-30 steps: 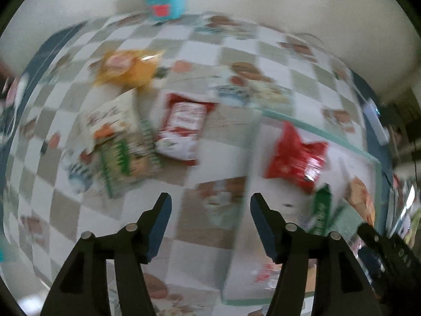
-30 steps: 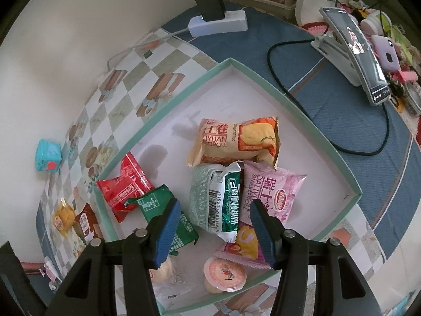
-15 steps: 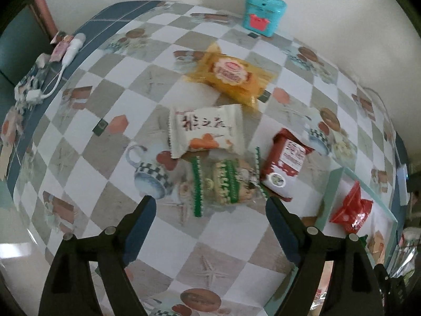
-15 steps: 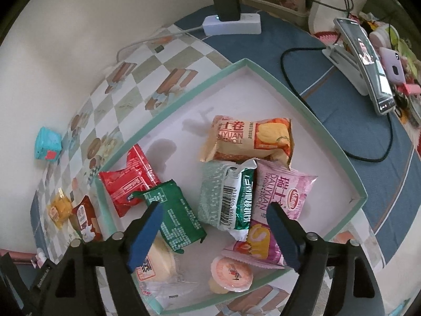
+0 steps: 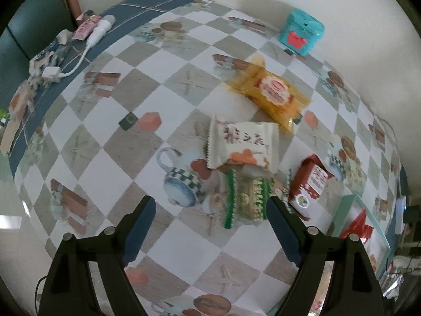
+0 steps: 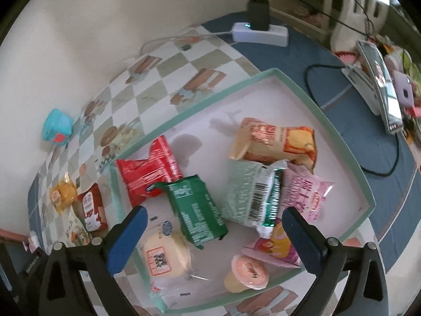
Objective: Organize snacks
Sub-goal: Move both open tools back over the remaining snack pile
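Note:
In the left wrist view my left gripper is open and empty above the checked tablecloth. Just ahead of it lie a clear green-edged snack pack, a white packet, a yellow packet and a dark red packet. In the right wrist view my right gripper is open and empty over the green-rimmed tray. The tray holds a red pack, a dark green pack, a pale green pack, an orange pack, a pink pack, a jelly cup and a yellow cake pack.
A teal box stands at the wall. A white cable and small items lie at the far left edge. A power strip and a phone on a stand sit on the blue cloth beyond the tray.
The left gripper swung left from the tray to the loose snacks and opened wider. The right gripper opened wider and shifted slightly over the tray.

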Demonstrator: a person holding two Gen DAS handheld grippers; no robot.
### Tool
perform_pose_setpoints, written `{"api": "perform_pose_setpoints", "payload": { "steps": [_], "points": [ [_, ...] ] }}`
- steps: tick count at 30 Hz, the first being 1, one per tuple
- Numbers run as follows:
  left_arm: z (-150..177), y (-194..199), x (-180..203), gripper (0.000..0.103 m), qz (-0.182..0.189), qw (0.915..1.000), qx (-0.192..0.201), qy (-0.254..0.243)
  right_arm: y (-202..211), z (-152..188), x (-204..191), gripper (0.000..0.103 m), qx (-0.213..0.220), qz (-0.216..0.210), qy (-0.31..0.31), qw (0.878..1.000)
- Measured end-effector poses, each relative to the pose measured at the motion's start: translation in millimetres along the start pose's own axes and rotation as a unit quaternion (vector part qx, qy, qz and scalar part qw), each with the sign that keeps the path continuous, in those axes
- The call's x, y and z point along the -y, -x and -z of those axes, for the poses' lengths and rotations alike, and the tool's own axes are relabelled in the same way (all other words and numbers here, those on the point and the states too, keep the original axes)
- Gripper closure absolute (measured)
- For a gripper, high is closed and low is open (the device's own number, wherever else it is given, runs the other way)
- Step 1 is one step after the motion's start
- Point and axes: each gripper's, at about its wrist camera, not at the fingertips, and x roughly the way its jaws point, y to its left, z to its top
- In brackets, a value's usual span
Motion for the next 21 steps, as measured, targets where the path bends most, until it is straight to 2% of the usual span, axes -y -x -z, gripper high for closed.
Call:
{"api": "perform_pose_setpoints", "payload": {
  "steps": [10,21],
  "points": [
    [-5,-4,-13,0.017,0.007,0.9998,-0.011,0.012,6,28,-56,0.000,0.020,0.001,0.098,0.995],
    [-18,-9,-59,0.017,-0.002,0.9966,-0.014,0.081,1,54,-106,0.000,0.026,-0.008,0.172,0.985]
  ]
}}
